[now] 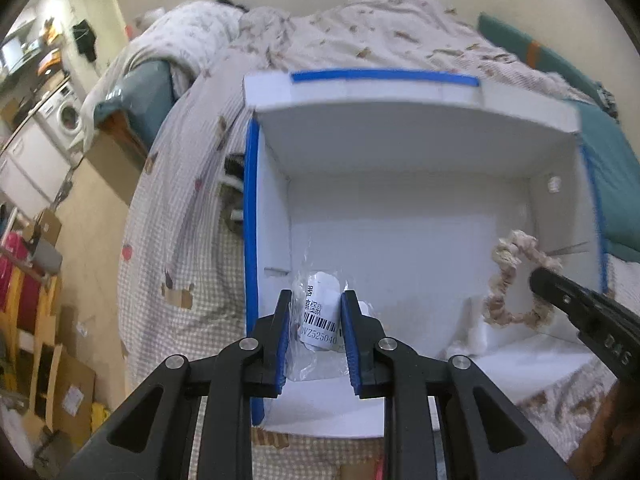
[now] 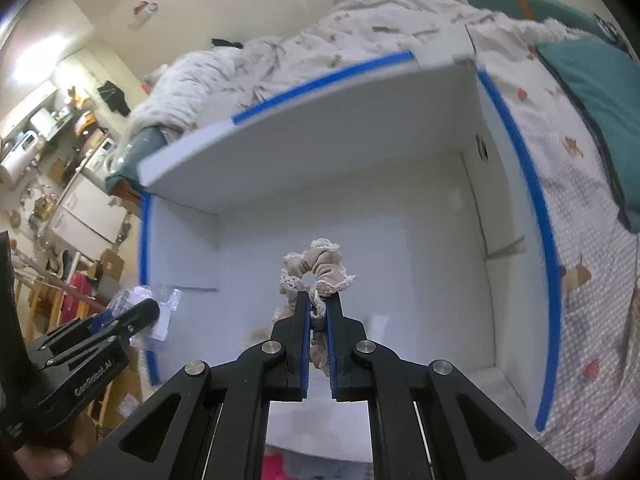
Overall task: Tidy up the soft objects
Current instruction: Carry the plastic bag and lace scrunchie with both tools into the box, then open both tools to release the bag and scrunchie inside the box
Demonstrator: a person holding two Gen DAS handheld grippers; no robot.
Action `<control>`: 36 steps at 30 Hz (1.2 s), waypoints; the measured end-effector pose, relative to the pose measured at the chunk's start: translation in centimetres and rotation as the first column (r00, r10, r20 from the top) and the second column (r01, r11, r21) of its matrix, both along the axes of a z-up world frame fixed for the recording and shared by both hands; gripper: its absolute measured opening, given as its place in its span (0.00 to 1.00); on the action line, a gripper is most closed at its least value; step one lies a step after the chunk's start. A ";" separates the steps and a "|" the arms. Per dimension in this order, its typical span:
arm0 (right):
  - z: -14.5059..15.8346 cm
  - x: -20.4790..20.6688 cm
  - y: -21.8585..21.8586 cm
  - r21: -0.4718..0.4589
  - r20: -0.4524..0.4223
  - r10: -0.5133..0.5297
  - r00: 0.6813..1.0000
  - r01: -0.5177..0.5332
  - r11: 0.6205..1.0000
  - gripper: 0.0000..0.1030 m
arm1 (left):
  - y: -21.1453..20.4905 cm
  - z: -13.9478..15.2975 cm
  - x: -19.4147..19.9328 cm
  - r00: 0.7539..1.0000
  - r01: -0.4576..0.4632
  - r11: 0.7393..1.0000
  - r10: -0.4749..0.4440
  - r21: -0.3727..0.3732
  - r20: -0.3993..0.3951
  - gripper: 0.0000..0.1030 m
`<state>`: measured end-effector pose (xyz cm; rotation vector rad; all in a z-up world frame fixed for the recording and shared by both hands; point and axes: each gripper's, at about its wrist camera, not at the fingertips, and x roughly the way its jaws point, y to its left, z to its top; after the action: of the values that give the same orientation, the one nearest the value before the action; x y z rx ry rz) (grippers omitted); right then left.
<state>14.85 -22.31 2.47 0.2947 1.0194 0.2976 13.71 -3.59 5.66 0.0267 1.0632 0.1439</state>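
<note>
Low centre of the right wrist view, beige scrunchie (image 2: 316,268) pinched in near-shut right gripper (image 2: 319,304) jaws over white box (image 2: 400,184) on bed (image 2: 580,280), presumably for dropping in; left gripper (image 1: 315,320) jaws narrowly clamp clear packet (image 1: 320,312) likewise.

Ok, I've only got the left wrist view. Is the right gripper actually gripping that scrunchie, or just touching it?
Observer: Gripping. The right gripper has its jaws shut on the scrunchie, pinching its lower edge.
Operator: Where's the rest of it?
Observer: The loop stands up past the fingertips, in front of the white box interior.
Operator: And my packet, seen from that side?
Observer: The clear packet in the left gripper lines up with the box's blue-taped left rim.
</note>
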 end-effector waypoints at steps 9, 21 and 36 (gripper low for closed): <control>-3.2 0.7 0.4 -0.036 -0.074 0.009 0.997 -0.012 0.999 0.09 | -0.7 -2.7 0.8 1.000 0.029 1.000 -0.029 -0.013 -0.009 0.20; -4.8 1.0 1.5 -0.073 -0.130 0.020 0.991 -0.030 0.997 0.09 | -0.6 -5.0 0.7 0.997 0.022 0.999 -0.025 -0.044 -0.070 0.20; -5.1 1.0 0.9 -0.097 -0.136 -0.010 0.991 -0.004 0.995 0.09 | -0.6 -4.8 0.7 0.999 0.016 1.000 -0.016 -0.003 -0.044 0.21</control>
<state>15.86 -21.37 -2.67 0.2305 1.1644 0.2264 14.41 -4.15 0.83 0.0359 1.1071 0.1283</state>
